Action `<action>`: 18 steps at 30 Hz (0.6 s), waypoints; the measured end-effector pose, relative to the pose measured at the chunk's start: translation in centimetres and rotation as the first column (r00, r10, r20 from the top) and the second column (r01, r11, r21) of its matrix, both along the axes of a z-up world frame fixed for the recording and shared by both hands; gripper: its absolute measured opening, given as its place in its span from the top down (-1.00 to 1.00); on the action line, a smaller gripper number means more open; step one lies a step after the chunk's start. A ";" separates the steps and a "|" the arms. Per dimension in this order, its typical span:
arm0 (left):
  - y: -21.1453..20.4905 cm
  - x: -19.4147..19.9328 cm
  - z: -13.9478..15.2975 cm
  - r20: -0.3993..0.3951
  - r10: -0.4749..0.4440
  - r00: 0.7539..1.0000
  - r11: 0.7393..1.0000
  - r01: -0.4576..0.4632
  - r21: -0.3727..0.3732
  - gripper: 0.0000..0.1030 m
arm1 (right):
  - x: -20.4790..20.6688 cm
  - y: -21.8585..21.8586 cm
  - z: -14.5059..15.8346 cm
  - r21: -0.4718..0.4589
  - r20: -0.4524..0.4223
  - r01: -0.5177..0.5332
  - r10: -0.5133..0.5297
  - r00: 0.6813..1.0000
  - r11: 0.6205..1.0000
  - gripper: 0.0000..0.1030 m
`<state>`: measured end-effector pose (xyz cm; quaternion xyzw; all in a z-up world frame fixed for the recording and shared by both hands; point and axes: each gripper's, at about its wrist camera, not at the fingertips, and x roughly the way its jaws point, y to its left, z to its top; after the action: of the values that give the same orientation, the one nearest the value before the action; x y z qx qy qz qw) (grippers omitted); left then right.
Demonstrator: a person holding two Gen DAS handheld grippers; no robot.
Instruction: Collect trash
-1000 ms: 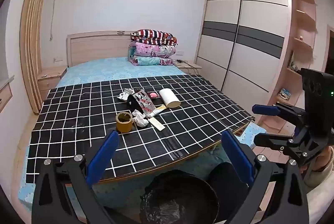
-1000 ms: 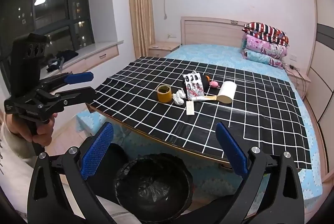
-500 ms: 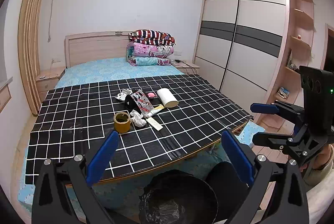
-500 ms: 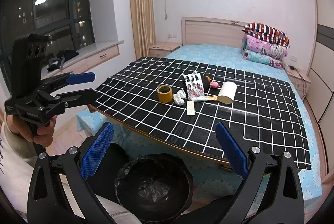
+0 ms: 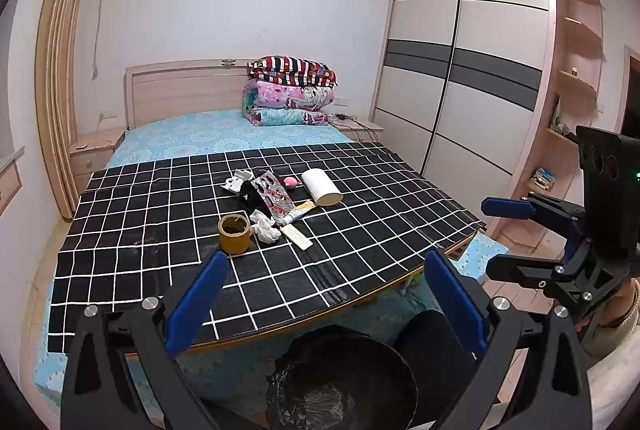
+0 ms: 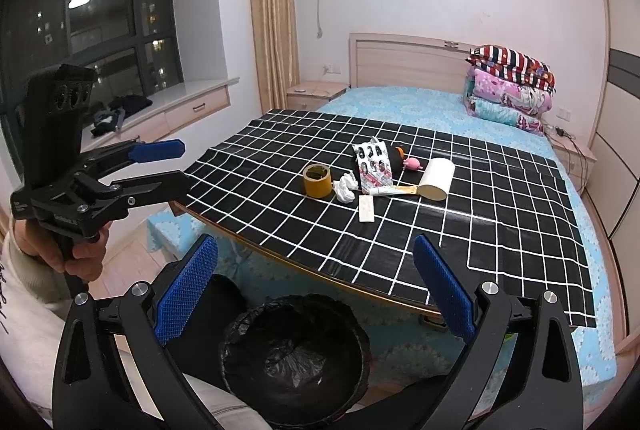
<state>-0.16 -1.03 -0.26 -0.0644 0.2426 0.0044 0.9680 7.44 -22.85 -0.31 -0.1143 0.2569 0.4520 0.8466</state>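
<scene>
A cluster of trash lies mid-board on a black checked board (image 5: 360, 246): a brown tape roll (image 5: 234, 233), a crumpled white tissue (image 5: 265, 228), a printed wrapper (image 5: 272, 191), a tube (image 5: 296, 214), a white strip (image 5: 296, 237), a white paper roll (image 5: 321, 186) and a small pink item (image 5: 291, 182). A black-lined bin (image 5: 340, 382) stands on the floor below the board's near edge. My left gripper (image 5: 324, 300) is open and empty above the bin. My right gripper (image 6: 312, 290) is open and empty, also above the bin (image 6: 296, 354). The tape roll (image 6: 317, 180) and tissue (image 6: 346, 187) also show in the right wrist view.
The board rests on a bed with a blue sheet (image 5: 224, 133). Folded quilts (image 5: 292, 91) are stacked by the headboard. A wardrobe (image 5: 468, 69) stands to the right, a window ledge (image 6: 188, 101) to the left. My knees flank the bin.
Both grippers have risen and drawn back slightly; the trash pile sits a little farther off in both views. Both stay open and empty.
</scene>
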 end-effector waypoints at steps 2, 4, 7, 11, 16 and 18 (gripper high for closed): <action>0.6 0.1 0.0 0.000 0.000 1.000 1.000 0.000 -0.001 -0.85 | 0.0 0.0 0.0 0.000 0.000 0.000 0.000 1.000 1.000 -0.92; 0.7 0.1 0.1 0.000 0.001 1.000 1.000 -0.001 -0.001 -0.85 | -0.1 0.0 0.0 -0.001 0.001 -0.002 0.002 1.000 1.000 -0.92; 0.6 0.1 0.0 0.000 0.000 1.000 1.000 0.000 -0.001 -0.85 | -0.2 0.0 0.0 -0.001 0.002 -0.002 0.002 1.000 1.000 -0.92; 0.6 0.1 0.0 0.000 0.000 1.000 1.000 0.000 -0.002 -0.85 | -0.2 0.0 0.1 -0.001 0.002 -0.002 0.002 1.000 1.000 -0.92; 0.6 0.2 0.0 -0.001 0.001 1.000 1.000 -0.001 -0.003 -0.85 | -0.2 0.0 0.1 -0.001 0.001 -0.003 0.003 1.000 1.000 -0.92; 0.6 0.1 0.0 -0.001 0.001 1.000 1.000 -0.001 -0.003 -0.85 | -0.2 0.1 0.1 -0.002 0.002 -0.004 0.004 1.000 1.000 -0.92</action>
<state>-0.01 -0.44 -0.24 -0.0658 0.2429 0.0046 0.9678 7.19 -22.80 -0.20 -0.1162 0.2564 0.4532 0.8458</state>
